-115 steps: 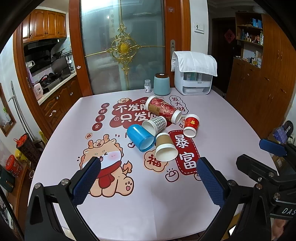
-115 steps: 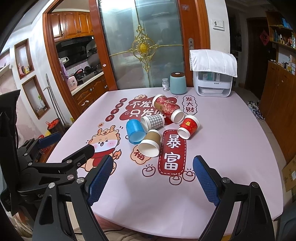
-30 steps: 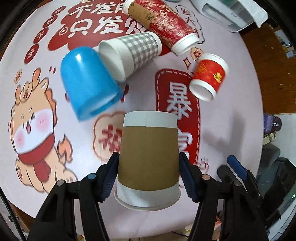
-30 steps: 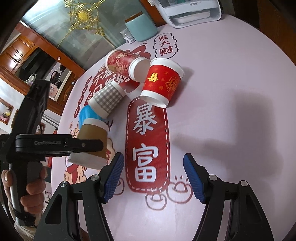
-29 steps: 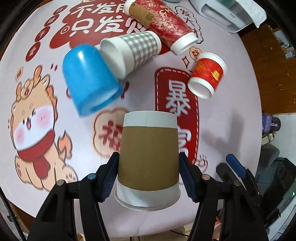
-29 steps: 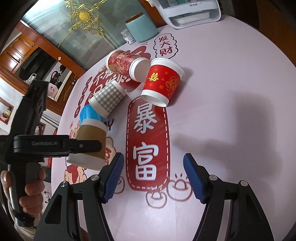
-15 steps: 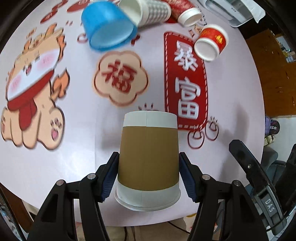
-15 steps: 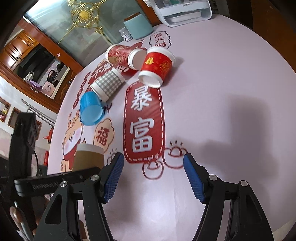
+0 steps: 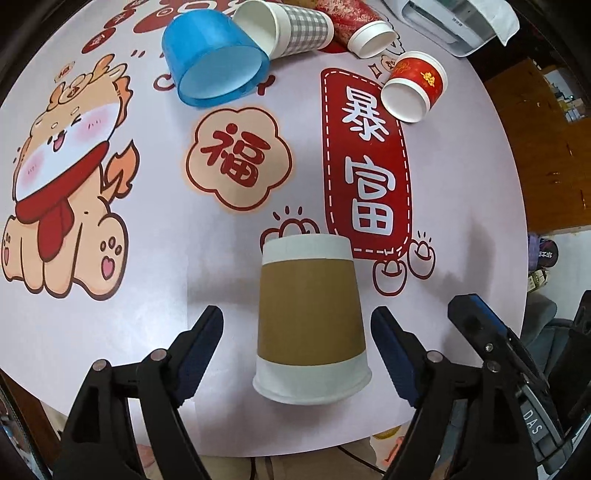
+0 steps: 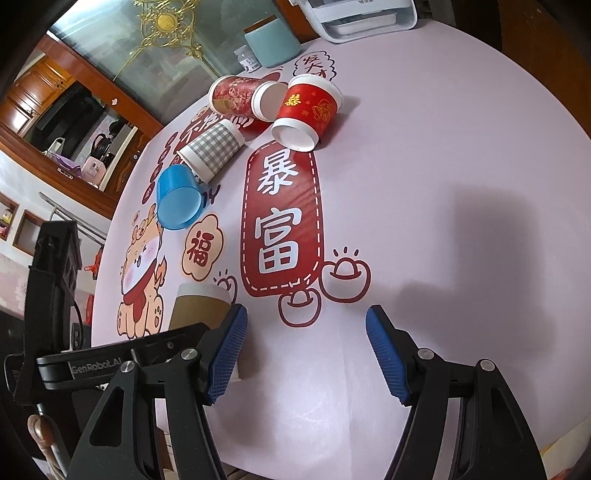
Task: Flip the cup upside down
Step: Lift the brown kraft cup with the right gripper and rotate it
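Pink festive tablecloth (image 9: 461,192) is carrying the brown paper cup (image 9: 310,317), which is standing rim down at the near edge.
Left gripper (image 9: 297,339) is pointing down at the cup, its jaws wide on both sides, touching nothing; right gripper (image 10: 306,350) is hovering open and empty to its right. Such a cup is probably light and easily crushed, so a gentle hold at the brown mid-wall seems best. Four more cups are lying at the far side, among them a blue plastic cup (image 9: 214,59).

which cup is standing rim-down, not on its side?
The brown-sleeved paper cup, between the open left gripper fingers. The blue, checked, small red and tall red-patterned cups lie on their sides.
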Demonstrator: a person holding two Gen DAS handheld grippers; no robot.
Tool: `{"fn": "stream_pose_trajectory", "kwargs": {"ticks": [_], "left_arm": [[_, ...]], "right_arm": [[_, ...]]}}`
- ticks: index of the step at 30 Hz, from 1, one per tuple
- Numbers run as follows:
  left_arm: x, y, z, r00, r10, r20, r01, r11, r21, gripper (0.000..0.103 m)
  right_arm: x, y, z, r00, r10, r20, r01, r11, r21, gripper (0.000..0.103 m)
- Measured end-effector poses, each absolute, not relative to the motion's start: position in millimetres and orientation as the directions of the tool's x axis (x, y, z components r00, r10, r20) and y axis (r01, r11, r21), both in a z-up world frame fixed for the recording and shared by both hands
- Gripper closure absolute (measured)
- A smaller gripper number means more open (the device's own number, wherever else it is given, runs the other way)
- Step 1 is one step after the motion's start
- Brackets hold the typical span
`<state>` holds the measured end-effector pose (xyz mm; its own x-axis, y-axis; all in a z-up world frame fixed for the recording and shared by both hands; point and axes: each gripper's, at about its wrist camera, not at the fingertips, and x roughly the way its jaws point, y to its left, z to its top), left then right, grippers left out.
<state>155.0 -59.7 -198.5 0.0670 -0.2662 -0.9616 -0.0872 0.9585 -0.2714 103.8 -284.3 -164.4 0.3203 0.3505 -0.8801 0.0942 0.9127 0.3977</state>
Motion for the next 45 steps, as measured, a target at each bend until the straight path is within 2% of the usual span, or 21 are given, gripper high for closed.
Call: {"fn": "stream_pose_trajectory", "kwargs": {"ticks": [7,16,25,30,35,45], "left_arm": [[148.3,-49.8,-188.6,0.074,-0.277,-0.958,-0.087,0.955,-0.283,0.022],[132.9,-28.6,-149.1,0.15,-0.286,-0.946,-0.061,0.953,-0.298,0.022],[110.3,19.2,-99.8,0.38,-0.146,-0.914,-0.044,0.983,-0.176,0.022],[108.7,52.2,-104.6,0.412,-0.058,-0.909,-0.105,0.988,-0.111,0.021],[106.8,78.8,-123.6,0.38,-0.057,-0.923,-0.153,0.98,-0.123,0.021],[101.8,113.0,-143.2,0.352,-0.05,-0.935,-0.209,0.969,-0.131,0.021]], "right_arm": [[108.3,-271.3,-169.3,0.288,0.382,-0.878,0.072,0.906,0.417,0.034],[112.3,-253.0,-167.7,0.269,0.411,-0.871,0.041,0.899,0.436,0.034],[120.8,-226.5,-169.1,0.195,0.492,-0.848,0.018,0.863,0.505,0.034],[130.9,-206.8,-179.5,0.126,0.562,-0.818,0.041,0.821,0.57,0.034],[146.3,-181.3,-196.5,0.034,0.621,-0.783,0.085,0.779,0.622,0.034],[173.4,-135.1,-227.2,-0.072,0.645,-0.761,0.164,0.76,0.629,0.034]]}}
